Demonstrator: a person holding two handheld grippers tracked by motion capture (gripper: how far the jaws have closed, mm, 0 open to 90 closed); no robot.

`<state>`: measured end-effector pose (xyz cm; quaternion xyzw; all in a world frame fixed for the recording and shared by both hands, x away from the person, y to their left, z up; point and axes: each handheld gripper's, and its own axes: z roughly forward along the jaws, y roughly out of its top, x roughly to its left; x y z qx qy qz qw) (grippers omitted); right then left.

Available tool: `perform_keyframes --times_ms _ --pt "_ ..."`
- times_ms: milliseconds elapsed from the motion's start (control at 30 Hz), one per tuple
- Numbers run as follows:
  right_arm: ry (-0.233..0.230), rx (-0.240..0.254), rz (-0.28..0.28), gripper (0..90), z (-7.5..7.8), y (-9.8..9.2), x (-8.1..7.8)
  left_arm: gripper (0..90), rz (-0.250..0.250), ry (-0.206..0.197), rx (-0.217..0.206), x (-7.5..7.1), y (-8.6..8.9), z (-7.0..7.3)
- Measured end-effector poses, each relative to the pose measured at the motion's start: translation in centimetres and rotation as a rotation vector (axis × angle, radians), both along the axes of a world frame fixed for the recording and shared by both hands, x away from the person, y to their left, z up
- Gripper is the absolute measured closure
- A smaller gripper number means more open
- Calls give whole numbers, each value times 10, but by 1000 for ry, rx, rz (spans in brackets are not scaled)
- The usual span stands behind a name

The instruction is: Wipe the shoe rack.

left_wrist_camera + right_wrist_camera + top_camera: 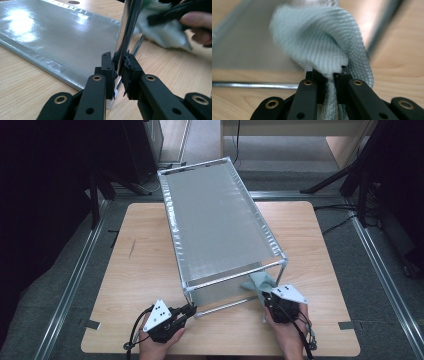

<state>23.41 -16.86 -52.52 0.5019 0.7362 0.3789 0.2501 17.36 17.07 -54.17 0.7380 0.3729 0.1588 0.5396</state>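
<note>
Here the left tool [119, 65] clamps a shiny metal post [128, 27]; the right tool [329, 75] pinches ribbed cloth [317, 42].

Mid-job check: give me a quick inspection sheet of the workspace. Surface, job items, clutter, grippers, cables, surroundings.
Surface: light wooden table, bare around the rack.
Job's things: metal-tube rack with grey mesh top, standing on the table; pale green cloth at the rack's near right corner post.
Clutter: nothing seen.
Grippers: left gripper shut on the rack's near left post, steadying it; right gripper shut on the cloth, bunched against the frame.
Cables: a black cable trails from the right gripper; more lie on the floor at far right.
Surroundings: grey floor, aluminium rails along both sides, dark stands behind.
</note>
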Motion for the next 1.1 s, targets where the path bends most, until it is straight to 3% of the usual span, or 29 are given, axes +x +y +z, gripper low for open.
perform_keyframes --times_ms 133,333,367,433,500,633,700,767,967,1000,1033,1100 --pt "54 -15 24 823 -14 16 6 807 -15 -1 1 -1 -2 0" --pt "68 -10 83 823 -19 43 4 806 -47 -1 -4 -3 -11 0" --pt "78 -13 132 821 -24 60 1 806 -50 -1 -5 -3 -12 0" --pt "81 -14 146 821 -25 66 0 805 -53 0 -5 -4 -13 0" --pt "88 -5 202 821 -27 88 -5 804 -60 2 -10 -4 -14 0" --pt "105 16 292 819 -27 113 -14 805 -58 1 -6 -4 -14 0" --pt "110 20 311 820 -27 118 -16 807 -60 -1 -1 -4 -14 0" --pt "99 3 296 820 -26 111 -14 808 -58 -3 4 -4 -13 1" --pt "73 -26 110 821 -21 52 1 809 -59 -4 6 -4 -13 1" --pt "73 -26 110 821 -21 52 1 809 -59 -5 6 -4 -13 1" --pt "55 -42 35 821 -19 26 7 809 -60 -5 7 -4 -13 1" --pt "47 -39 -31 821 -17 8 11 809 -59 -4 7 -4 -13 1"
